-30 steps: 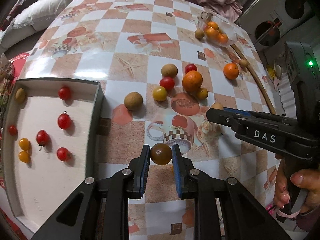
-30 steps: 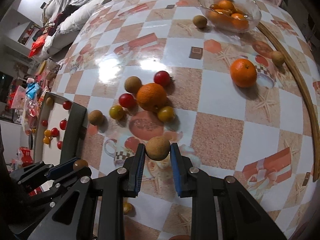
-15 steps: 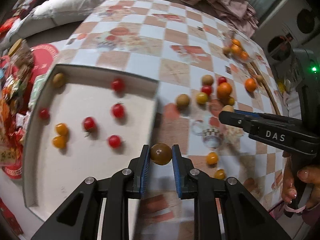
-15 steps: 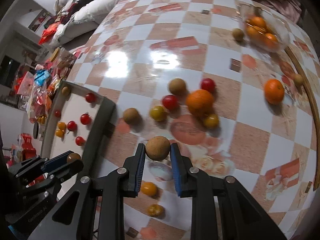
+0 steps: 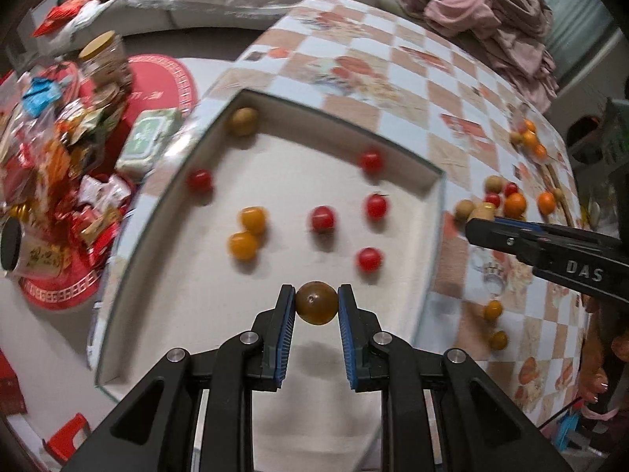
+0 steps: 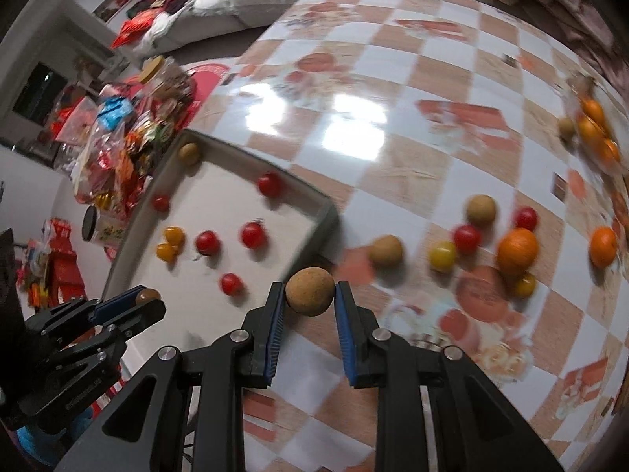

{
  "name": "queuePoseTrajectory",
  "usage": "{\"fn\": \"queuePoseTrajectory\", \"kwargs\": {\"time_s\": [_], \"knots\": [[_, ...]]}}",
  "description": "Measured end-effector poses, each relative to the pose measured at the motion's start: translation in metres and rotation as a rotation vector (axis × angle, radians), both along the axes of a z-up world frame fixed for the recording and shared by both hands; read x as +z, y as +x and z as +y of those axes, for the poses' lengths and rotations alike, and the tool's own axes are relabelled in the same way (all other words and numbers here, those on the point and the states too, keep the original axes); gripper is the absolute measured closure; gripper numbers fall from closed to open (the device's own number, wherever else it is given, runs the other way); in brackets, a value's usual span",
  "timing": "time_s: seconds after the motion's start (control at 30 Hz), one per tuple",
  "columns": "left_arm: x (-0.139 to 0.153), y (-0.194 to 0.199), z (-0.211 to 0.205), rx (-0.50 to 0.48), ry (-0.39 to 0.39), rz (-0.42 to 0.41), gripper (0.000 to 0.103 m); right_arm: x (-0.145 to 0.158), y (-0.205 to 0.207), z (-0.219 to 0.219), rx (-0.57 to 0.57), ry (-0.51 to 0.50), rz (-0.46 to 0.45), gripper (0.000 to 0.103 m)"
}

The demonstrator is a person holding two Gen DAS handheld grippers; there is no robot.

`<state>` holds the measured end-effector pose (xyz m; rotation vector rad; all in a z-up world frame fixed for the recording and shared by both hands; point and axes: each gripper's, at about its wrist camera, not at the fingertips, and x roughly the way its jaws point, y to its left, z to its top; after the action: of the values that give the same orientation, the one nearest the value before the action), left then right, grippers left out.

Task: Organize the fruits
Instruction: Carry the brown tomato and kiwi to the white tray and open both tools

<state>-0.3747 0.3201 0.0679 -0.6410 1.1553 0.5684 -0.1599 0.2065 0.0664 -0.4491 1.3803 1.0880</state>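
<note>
My left gripper (image 5: pixel 317 306) is shut on a dark brown tomato (image 5: pixel 317 303) and holds it over the near part of the white tray (image 5: pixel 430 236). The tray holds several red cherry tomatoes (image 5: pixel 322 218), two orange ones (image 5: pixel 251 220) and a tan longan (image 5: pixel 243 121). My right gripper (image 6: pixel 308 295) is shut on a tan longan (image 6: pixel 309 291) just off the tray's right corner (image 6: pixel 326 216). Loose fruit lies on the tablecloth: oranges (image 6: pixel 517 251), longans (image 6: pixel 386 251), red and yellow tomatoes (image 6: pixel 442 256).
A glass bowl of oranges (image 6: pixel 595 129) stands at the far right of the checkered table (image 6: pixel 393 78). Snack packets and a jar (image 5: pixel 104 59) crowd a low surface left of the tray. Clothes (image 5: pixel 491 11) lie beyond the table.
Both grippers have swung left with their fruit. The left one has gone from over the tablecloth to over the tray. The right one has come up to the tray's corner.
</note>
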Motion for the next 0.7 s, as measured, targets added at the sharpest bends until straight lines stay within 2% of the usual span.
{"fn": "queuePoseTrajectory", "kwargs": {"time_s": [0.33,0.7], "knots": [[-0.022,-0.042,0.025,0.084,0.015,0.067,0.080,-0.008,-0.053,0.042,0.121,-0.007,0.029,0.075],[-0.036,-0.055,0.037,0.108,0.012,0.097,0.080,-0.025,-0.087,0.057,0.189,-0.055,0.033,0.075]]}}
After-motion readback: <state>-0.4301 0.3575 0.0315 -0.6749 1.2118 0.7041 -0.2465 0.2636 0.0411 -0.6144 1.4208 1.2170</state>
